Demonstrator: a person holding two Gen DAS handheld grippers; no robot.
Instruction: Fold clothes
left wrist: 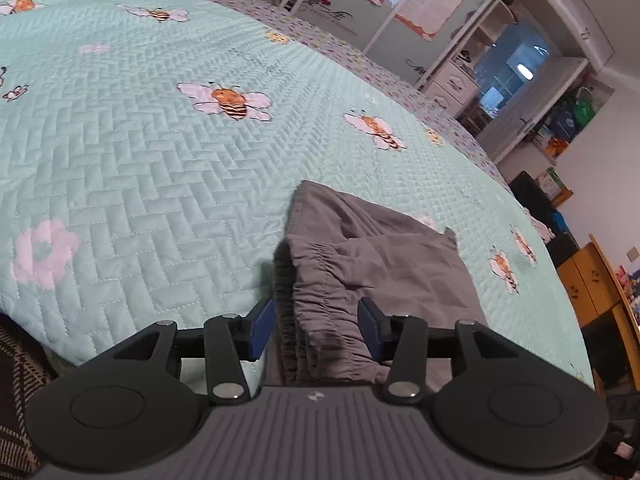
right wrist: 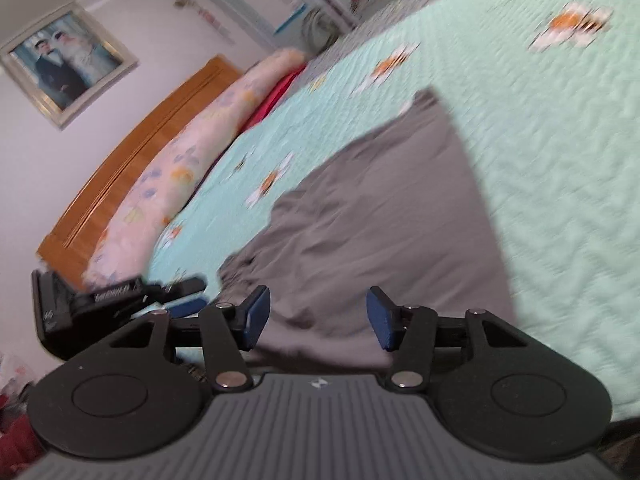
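On the bed [left wrist: 160, 152], a mint-green quilted cover printed with bees and pale flowers takes up most of both views. Along its far edge in the right wrist view lie a long floral pillow [right wrist: 176, 172] and, behind it, a wooden headboard [right wrist: 132, 148]; a framed photo [right wrist: 68, 68] hangs on the wall above. In the left wrist view a white wardrobe [left wrist: 452, 8] with papers stuck to its doors stands beyond the bed, and a wooden cabinet [left wrist: 596, 280] sits at the right edge.

The grey trousers [left wrist: 384, 264] lie folded over on the cover near the bed's near edge — the gathered elastic waistband is bunched at the end closest to the left gripper [left wrist: 316, 326], and the cloth spreads away from it, rumpled in soft creases. From the right wrist view the same trousers [right wrist: 384, 208] taper to a corner further up the bed.

The left gripper's blue-padded fingers [left wrist: 260, 330] stand apart on either side of the waistband; the cloth runs between them, but the pads do not press on it. The right gripper [right wrist: 318, 316] also has its fingers [right wrist: 382, 322] spread, over the near end of the grey cloth, gripping nothing. At the left of the right wrist view, the left gripper [right wrist: 120, 300] shows as a dark, blurred body just beside the waistband.
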